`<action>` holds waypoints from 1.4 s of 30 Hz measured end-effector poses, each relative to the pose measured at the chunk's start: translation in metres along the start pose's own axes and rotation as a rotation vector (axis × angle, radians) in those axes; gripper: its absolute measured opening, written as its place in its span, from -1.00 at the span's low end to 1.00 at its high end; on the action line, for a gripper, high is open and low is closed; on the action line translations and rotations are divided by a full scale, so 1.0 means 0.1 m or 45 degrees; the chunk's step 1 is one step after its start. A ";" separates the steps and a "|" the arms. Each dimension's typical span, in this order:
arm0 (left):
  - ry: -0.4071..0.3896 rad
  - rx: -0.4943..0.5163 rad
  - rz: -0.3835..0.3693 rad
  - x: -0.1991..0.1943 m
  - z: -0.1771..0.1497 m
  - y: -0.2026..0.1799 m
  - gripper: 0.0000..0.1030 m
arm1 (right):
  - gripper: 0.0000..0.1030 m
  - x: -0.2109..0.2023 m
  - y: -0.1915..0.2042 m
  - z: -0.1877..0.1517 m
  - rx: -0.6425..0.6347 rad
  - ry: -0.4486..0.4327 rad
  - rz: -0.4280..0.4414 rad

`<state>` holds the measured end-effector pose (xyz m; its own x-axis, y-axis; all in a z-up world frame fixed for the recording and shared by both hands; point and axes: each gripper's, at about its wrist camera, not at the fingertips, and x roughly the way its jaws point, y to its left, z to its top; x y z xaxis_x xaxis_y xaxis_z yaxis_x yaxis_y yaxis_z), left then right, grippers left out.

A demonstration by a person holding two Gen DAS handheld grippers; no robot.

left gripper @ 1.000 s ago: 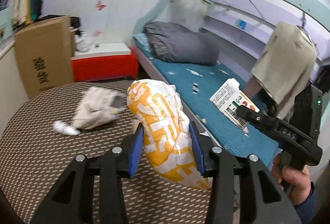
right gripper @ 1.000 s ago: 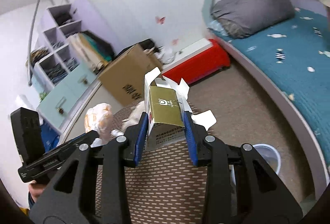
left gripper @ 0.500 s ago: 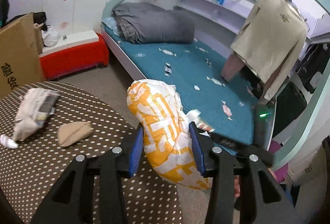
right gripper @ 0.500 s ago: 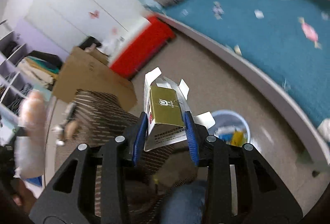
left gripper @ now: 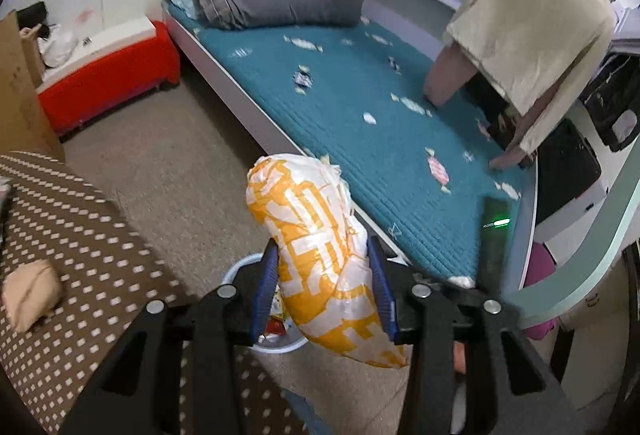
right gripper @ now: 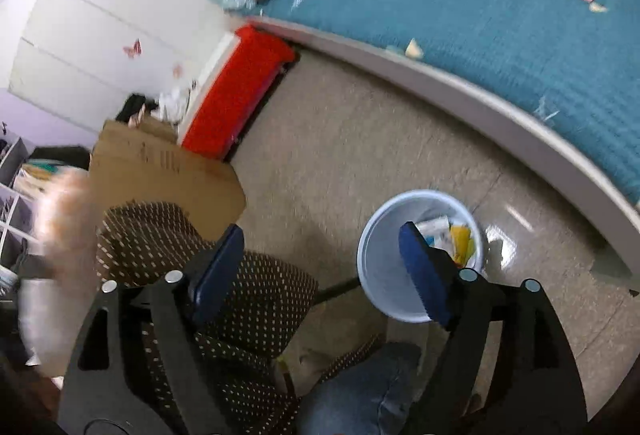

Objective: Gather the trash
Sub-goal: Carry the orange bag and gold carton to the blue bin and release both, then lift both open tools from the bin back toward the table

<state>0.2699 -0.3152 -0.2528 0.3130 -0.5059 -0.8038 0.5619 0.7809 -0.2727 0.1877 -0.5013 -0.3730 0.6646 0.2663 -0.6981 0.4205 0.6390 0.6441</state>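
Orange-white plastic bag point(left gripper: 320, 255) upright, pinched above pale blue bin point(right gripper: 380, 275); bin holds wrappers.

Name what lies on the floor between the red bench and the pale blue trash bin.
In the right wrist view, only bare beige floor stretches between the red bench and the trash bin. A cardboard box stands off to the side.

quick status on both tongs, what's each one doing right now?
Left tongs: closed on the orange-and-white bag.
Right tongs: jaws have just opened wide, nothing between them, above the white bin.
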 end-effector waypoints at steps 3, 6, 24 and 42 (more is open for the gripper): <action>0.066 0.016 -0.015 0.20 0.02 -0.01 0.23 | 0.63 -0.24 0.01 0.05 -0.008 -0.068 0.001; 0.052 0.001 0.050 0.26 0.03 0.03 0.67 | 0.72 -0.38 0.07 0.08 -0.028 -0.108 -0.003; -0.255 0.057 0.213 -0.72 -0.22 -0.04 0.80 | 0.88 -0.93 0.93 -0.20 -0.240 -0.257 -0.042; -0.457 0.021 0.247 -1.77 -0.59 0.47 0.84 | 0.88 -1.17 1.93 -0.69 -0.491 -0.253 0.007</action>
<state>0.1953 -0.1676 -0.1548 0.6603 -0.4477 -0.6030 0.4775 0.8700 -0.1230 0.1486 -0.3590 -0.1890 0.7882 0.1501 -0.5969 0.1802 0.8710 0.4570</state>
